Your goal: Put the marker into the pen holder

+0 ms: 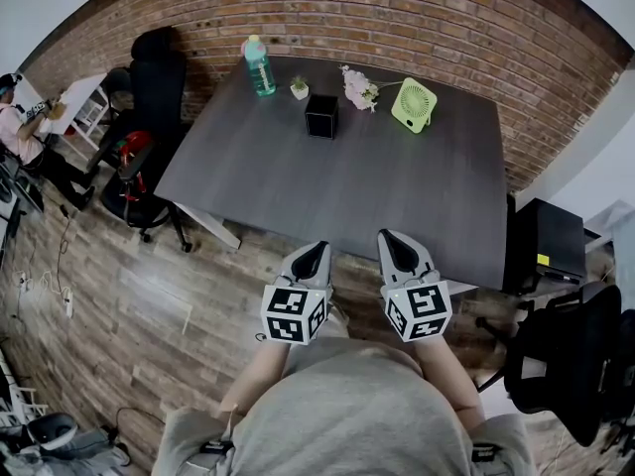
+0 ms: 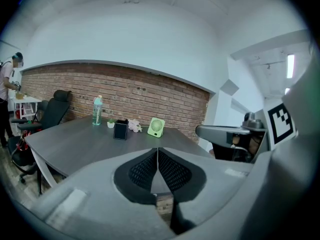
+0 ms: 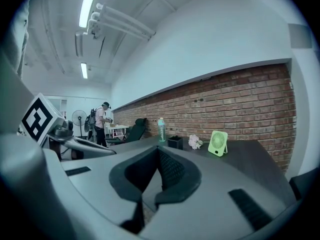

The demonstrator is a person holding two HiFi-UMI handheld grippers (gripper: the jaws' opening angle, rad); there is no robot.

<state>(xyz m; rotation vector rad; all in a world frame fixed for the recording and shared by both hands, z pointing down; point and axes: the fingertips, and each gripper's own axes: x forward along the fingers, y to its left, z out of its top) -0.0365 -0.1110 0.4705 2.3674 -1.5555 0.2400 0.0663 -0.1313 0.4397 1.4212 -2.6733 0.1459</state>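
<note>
By desk (image 1: 377,186) edge, left gripper (image 1: 317,250) & right gripper (image 1: 393,240) closed, empty.

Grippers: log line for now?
left gripper shut, empty | right gripper shut, empty | holder on table, untouched | marker not seen

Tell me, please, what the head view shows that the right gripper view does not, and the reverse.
Only the head view shows the wooden floor and the person's grey shirt. Only the right gripper view shows the ceiling lights and a standing fan. Both show the left gripper and right gripper, jaws shut, plus the table, bottle, pen holder, flowers, green fan and brick wall.
</note>
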